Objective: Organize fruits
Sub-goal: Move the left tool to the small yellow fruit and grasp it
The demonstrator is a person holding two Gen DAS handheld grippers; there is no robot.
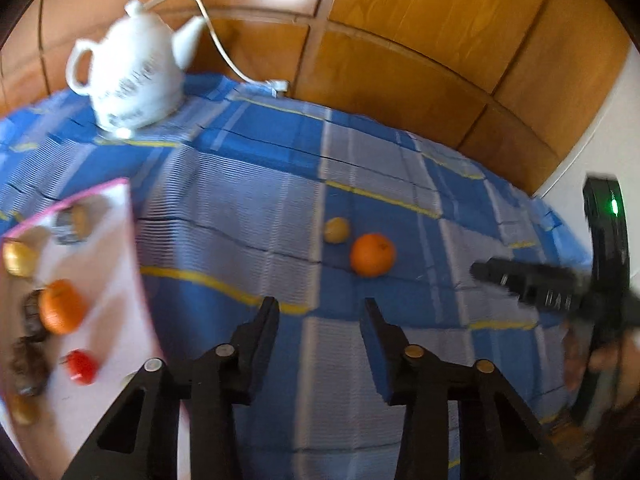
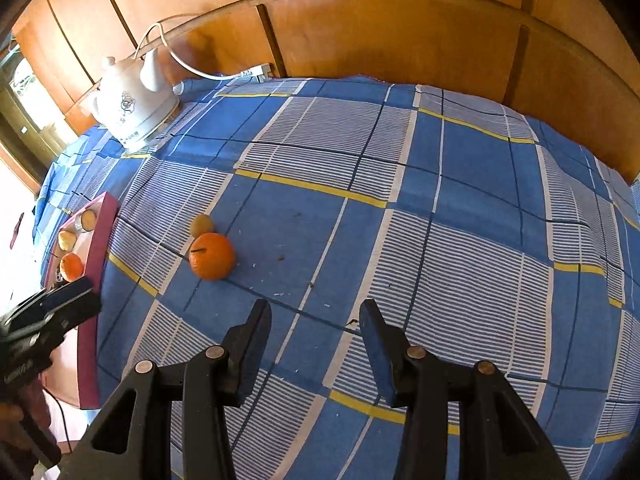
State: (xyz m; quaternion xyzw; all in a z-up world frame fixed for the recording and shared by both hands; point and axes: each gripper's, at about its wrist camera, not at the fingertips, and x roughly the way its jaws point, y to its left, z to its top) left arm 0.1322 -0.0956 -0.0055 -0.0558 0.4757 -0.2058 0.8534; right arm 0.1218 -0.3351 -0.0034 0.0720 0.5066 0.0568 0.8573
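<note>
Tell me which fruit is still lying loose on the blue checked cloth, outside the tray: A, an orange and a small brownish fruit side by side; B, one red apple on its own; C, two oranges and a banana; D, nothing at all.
A: the orange and the small brownish fruit lie touching on the cloth, away from the tray at the left.
</note>
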